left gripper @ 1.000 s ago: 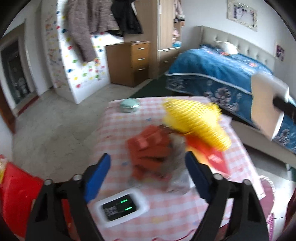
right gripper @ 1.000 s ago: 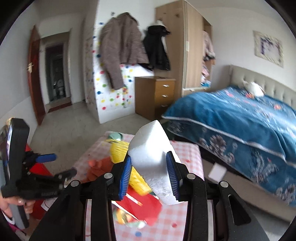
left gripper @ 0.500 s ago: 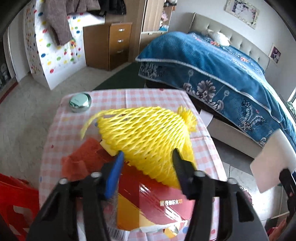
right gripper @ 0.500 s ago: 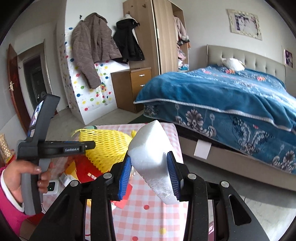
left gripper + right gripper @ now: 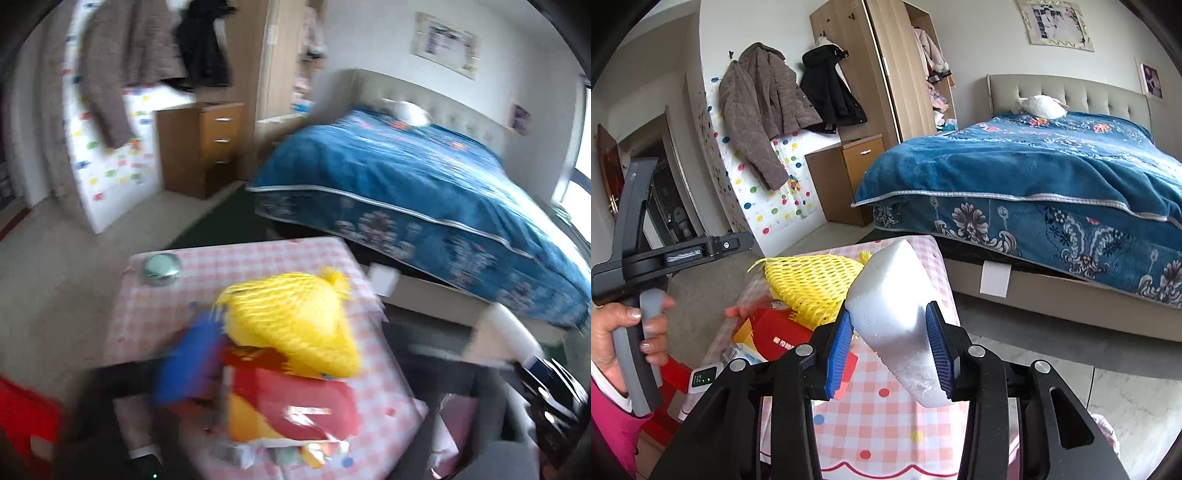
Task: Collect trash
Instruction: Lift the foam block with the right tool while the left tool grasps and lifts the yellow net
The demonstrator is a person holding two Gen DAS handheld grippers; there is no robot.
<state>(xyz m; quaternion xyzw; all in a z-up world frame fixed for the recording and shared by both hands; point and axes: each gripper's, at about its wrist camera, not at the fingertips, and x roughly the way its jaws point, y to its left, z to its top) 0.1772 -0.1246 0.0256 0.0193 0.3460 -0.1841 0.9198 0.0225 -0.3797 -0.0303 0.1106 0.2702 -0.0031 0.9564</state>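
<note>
A white wedge-shaped foam block (image 5: pixel 899 317) is clamped between the right gripper's (image 5: pixel 890 349) jaws above the pink-checked desk (image 5: pixel 886 417). The left gripper's (image 5: pixel 207 354) jaw state cannot be told through blur; a yellow foam net (image 5: pixel 809 284) lies on the desk.

The left wrist view is strongly blurred by motion. Of the left gripper (image 5: pixel 280 354) only one blue pad (image 5: pixel 188 365) shows, as a smear, and the other finger is not to be found, so I cannot tell how wide the jaws stand. The yellow foam net (image 5: pixel 291 325) has lost its mesh pattern there, and the print on the red package (image 5: pixel 295 402) under it cannot be read. A small white device (image 5: pixel 703 380) with green lights is partly hidden behind the right gripper (image 5: pixel 890 350) frame. The white foam block (image 5: pixel 897 317) covers part of the checkered tablecloth (image 5: pixel 886 424). The red stool (image 5: pixel 26 421) is cut by the edge.
</note>
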